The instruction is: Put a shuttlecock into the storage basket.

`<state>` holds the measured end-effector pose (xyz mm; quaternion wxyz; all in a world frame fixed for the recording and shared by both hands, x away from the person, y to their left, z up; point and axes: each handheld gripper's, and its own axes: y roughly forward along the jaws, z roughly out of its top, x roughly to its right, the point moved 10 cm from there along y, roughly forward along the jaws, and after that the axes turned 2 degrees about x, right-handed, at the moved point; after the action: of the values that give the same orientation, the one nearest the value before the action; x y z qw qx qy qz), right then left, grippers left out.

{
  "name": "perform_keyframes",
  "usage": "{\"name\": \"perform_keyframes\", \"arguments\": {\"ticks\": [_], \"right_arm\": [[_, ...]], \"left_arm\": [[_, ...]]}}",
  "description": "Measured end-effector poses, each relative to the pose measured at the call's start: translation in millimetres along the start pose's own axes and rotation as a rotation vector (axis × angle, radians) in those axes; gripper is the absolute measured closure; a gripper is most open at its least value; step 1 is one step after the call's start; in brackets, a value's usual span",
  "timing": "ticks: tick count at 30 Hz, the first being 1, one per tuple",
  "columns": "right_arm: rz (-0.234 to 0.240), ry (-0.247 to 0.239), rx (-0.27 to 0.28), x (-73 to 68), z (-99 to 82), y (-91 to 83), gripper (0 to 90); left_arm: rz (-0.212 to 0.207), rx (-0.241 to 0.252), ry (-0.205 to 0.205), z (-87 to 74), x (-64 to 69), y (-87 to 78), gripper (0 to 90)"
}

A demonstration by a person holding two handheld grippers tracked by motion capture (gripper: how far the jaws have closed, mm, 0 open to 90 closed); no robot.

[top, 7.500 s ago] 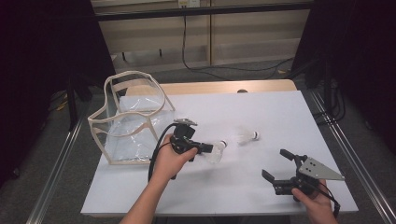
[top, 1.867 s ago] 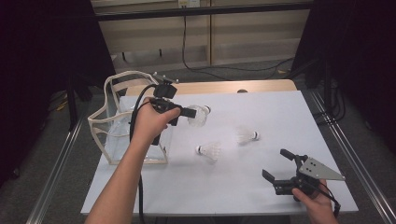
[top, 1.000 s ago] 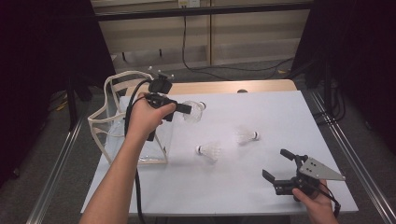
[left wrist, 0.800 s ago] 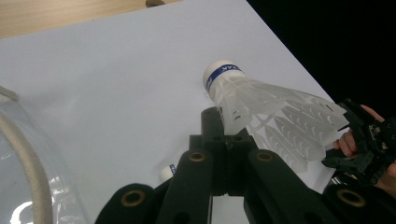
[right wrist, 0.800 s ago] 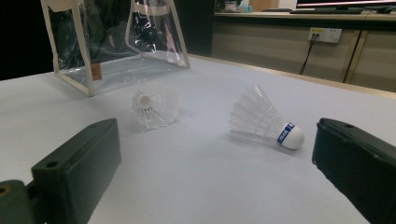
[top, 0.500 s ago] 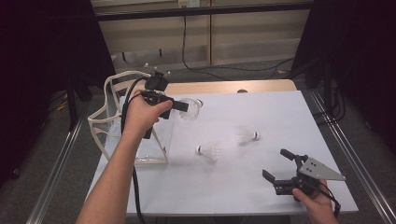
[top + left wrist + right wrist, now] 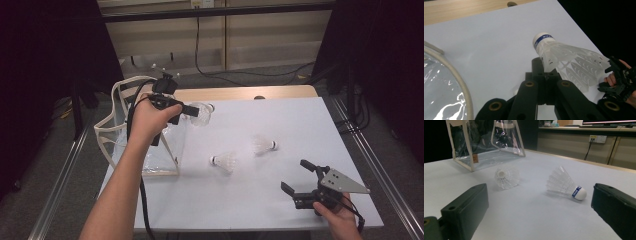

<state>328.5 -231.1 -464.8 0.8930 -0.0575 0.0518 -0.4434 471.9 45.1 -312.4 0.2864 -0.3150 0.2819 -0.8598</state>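
From above we see the clear bag (image 7: 145,145) at the table's left edge, while our left gripper (image 7: 549,72), jaws clamped on a shuttlecock (image 7: 566,57), has carried it up beside the bag's rim, two shuttlecocks lying before our open, empty right gripper (image 7: 299,176).

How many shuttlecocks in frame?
3. One held shuttlecock in the left gripper beside the clear bag; two on the table: middle shuttlecock and right shuttlecock. The bag could hide more.
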Motion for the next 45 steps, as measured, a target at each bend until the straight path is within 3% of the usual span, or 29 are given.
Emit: {"name": "perform_keyframes", "arguments": {"ticks": [45], "right_arm": [[0.001, -0.002, 0.002, -0.1, 0.5, -0.2, 0.8]], "left_arm": [[0.046, 0.012, -0.018, 11.9, -9.3, -19.5, 90.0]]}}
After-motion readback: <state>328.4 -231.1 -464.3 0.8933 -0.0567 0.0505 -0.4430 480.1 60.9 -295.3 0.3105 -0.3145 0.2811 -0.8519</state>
